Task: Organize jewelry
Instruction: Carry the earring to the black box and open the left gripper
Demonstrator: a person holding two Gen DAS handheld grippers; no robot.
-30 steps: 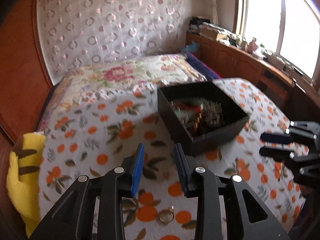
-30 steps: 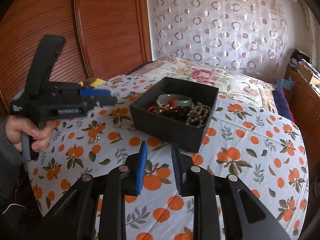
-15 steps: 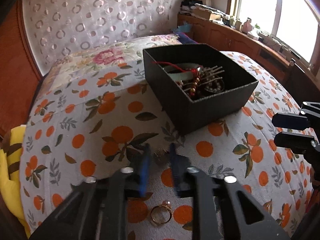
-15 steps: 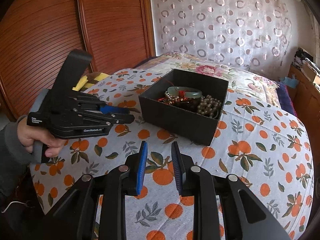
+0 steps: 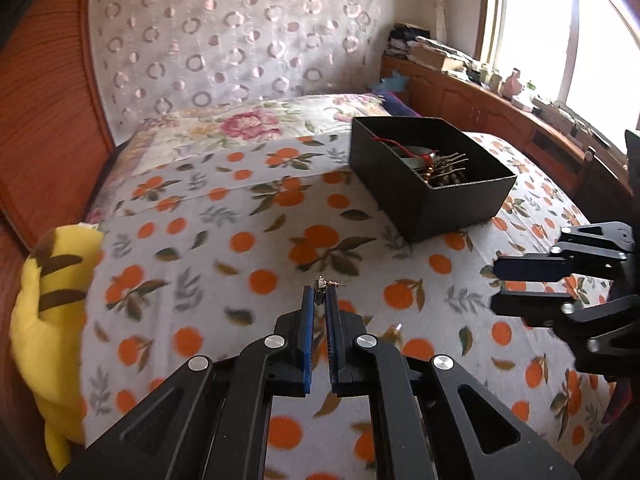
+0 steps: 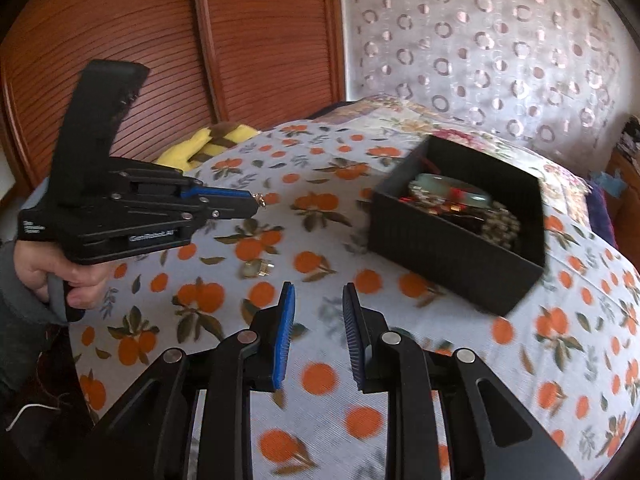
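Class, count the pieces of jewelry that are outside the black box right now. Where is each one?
2. An earring pinched in the left tongs, above the cloth; a ring lying on the cloth below them. Others may be hidden behind the tongs.

White cloth (image 5: 224,248) printed with orange fruits and green leaves covers the tabletop, and on it a matte black box (image 5: 452,208) shows a pale green bangle (image 6: 452,194), red cord and brownish beads inside. The left tool (image 5: 319,304) is black with blue pads pinching a small gold earring (image 5: 321,283); the right tool (image 6: 318,320) matches, black and blue. Far back, a grey-white curtain (image 5: 224,48) with pink rings; near left, a yellow plush (image 5: 44,312) with brown stripes.
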